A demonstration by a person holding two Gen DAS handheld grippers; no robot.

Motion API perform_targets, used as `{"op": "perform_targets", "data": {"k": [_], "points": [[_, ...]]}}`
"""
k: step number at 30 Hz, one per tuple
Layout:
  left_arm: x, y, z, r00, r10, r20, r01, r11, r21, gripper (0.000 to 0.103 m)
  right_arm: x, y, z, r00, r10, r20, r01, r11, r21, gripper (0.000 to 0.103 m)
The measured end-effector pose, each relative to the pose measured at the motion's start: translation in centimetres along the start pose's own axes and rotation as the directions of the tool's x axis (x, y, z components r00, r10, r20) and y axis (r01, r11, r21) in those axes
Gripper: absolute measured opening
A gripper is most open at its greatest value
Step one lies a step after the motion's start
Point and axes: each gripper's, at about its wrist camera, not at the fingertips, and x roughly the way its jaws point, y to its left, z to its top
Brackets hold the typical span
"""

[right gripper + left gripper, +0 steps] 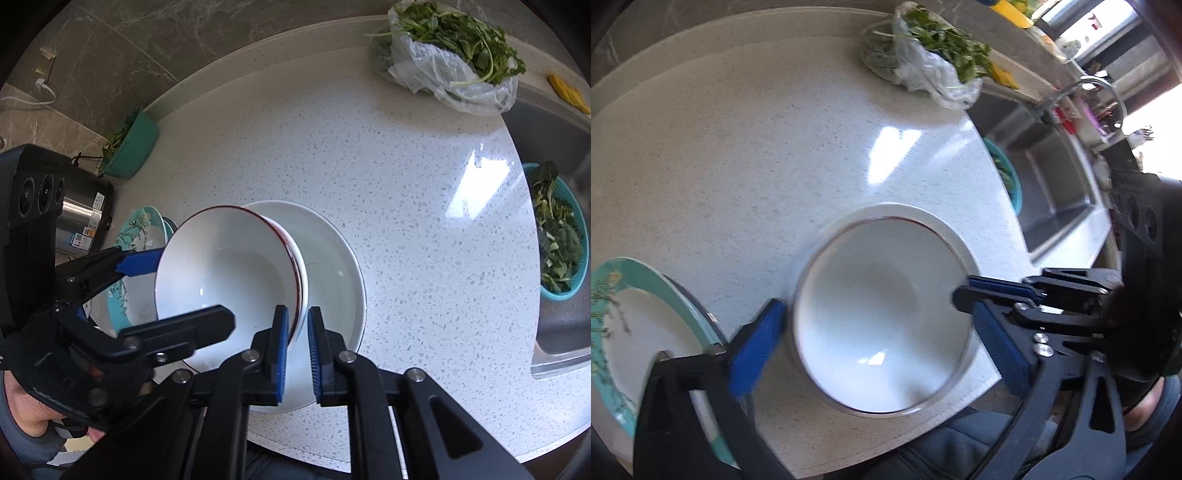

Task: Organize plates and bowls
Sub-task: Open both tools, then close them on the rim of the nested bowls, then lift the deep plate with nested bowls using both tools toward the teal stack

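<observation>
A white bowl (229, 280) with a dark red rim is tilted above a white plate (332, 266) on the speckled counter. My right gripper (298, 325) is shut on the bowl's near right rim. My left gripper (875, 325) is open, its blue pads on either side of the bowl (879, 314), the left pad close to its rim; the white plate (905, 214) shows behind the bowl. The right gripper's fingers (997, 291) reach in from the right there. A teal floral plate (646, 317) lies at the left and also shows in the right wrist view (140, 229).
A plastic bag of greens (450, 59) lies at the back of the counter. A teal colander of leaves (557, 236) sits in the steel sink (1052, 177) at the right. A teal basin (133, 147) and a steel cooker (81, 218) stand at the left.
</observation>
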Motion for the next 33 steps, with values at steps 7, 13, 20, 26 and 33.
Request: {"op": "perform_targets", "data": {"k": [7, 13, 20, 26, 33], "points": [[-1.4, 0.7, 0.4, 0.998, 0.035, 0.046, -0.034, 0.999, -0.02, 0.103, -0.5, -0.5, 0.2, 1.0, -0.01, -0.006, 0.01, 1.0, 0.009, 0.012], [-6.2, 1.7, -0.5, 0.983, 0.02, 0.182, -0.007, 0.998, -0.068, 0.103, -2.3, -0.4, 0.7, 1.0, 0.011, 0.0, -0.011, 1.0, -0.003, 0.028], [-9.1, 1.3, -4.2, 0.969, 0.129, 0.211, -0.095, 0.982, -0.162, 0.103, -5.6, -0.7, 3.2, 1.0, 0.011, 0.021, -0.007, 0.981, -0.192, 0.076], [-8.4, -0.1, -9.4, 0.93, 0.307, 0.2, -0.213, 0.897, -0.387, 0.102, -3.0, -3.4, 6.6, 0.991, 0.029, -0.129, -0.072, 0.935, -0.348, 0.076], [-4.5, -3.3, -13.3, 0.855, 0.511, 0.087, -0.37, 0.72, -0.587, 0.102, -1.0, -2.9, 7.7, 0.97, 0.045, -0.238, -0.164, 0.845, -0.509, 0.076]]}}
